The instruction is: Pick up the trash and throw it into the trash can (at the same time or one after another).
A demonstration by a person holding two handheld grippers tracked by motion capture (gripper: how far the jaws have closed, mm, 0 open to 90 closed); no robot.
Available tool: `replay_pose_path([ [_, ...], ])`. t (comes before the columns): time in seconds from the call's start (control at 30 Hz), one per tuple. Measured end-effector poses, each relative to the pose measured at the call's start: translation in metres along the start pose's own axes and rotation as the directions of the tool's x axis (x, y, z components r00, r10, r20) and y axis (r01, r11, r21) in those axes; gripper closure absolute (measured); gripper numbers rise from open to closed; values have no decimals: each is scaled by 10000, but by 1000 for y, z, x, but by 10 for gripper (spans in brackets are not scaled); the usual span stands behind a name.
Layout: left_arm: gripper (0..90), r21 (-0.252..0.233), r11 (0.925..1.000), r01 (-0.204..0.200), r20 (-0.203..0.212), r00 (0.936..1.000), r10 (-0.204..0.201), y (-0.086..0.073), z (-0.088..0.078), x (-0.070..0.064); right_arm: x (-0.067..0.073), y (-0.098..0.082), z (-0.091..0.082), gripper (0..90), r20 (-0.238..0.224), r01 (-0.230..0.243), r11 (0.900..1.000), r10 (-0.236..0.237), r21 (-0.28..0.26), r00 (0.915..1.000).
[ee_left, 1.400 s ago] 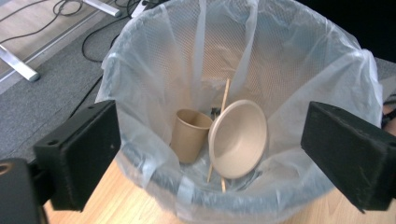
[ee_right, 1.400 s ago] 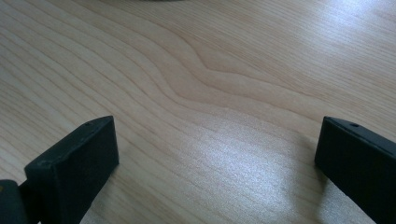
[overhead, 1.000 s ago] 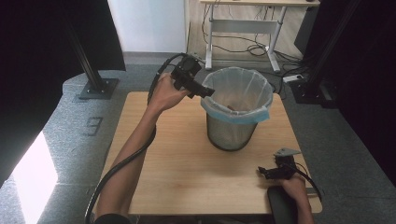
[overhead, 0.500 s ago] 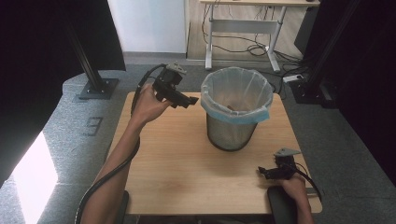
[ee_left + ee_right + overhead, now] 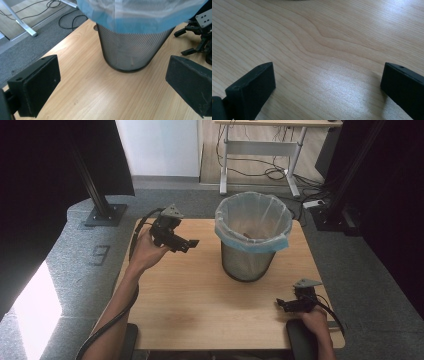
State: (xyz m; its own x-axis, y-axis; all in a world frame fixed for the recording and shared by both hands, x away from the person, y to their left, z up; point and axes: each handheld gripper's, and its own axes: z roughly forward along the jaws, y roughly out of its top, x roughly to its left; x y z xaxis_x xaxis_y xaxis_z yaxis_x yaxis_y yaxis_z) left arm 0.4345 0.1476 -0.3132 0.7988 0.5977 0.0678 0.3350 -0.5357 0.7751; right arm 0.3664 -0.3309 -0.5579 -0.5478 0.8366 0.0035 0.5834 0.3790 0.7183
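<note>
Left fingers (image 5: pixel 37 87): wide apart with nothing between them; in the left gripper view the two black pads frame the lower wall of the bin, so they point at it but do not touch it.
Left gripper (image 5: pixel 186 243): held in the air over the left part of the tabletop, near the bin's left side and apart from it; I judge it is kept free like this because it has no load.
Right fingers (image 5: pixel 252 86): also spread open and empty; only bare wood lies between them.
Right gripper (image 5: pixel 286 304): low at the near right corner, resting on or just above the wood, I cannot tell which; it looks parked, out of the way of the other hand.
Bin (image 5: pixel 248 261): a dark mesh waste bin, upright on the far middle of the tabletop.
Liner (image 5: pixel 253 241): a thin blue-edged bag folded over the rim, so it stays open for waste; something brownish lies inside, too unclear to name.
Tabletop (image 5: pixel 200 300): light wood, bare around the bin.
</note>
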Motion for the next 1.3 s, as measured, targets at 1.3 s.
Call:
replay_pose_path([
  [1.3,0,362,9924,1175,-309,9927,-1164,-154,41,-12,1,-1,0,0,47,-67,10000,67,-36,10000],
])
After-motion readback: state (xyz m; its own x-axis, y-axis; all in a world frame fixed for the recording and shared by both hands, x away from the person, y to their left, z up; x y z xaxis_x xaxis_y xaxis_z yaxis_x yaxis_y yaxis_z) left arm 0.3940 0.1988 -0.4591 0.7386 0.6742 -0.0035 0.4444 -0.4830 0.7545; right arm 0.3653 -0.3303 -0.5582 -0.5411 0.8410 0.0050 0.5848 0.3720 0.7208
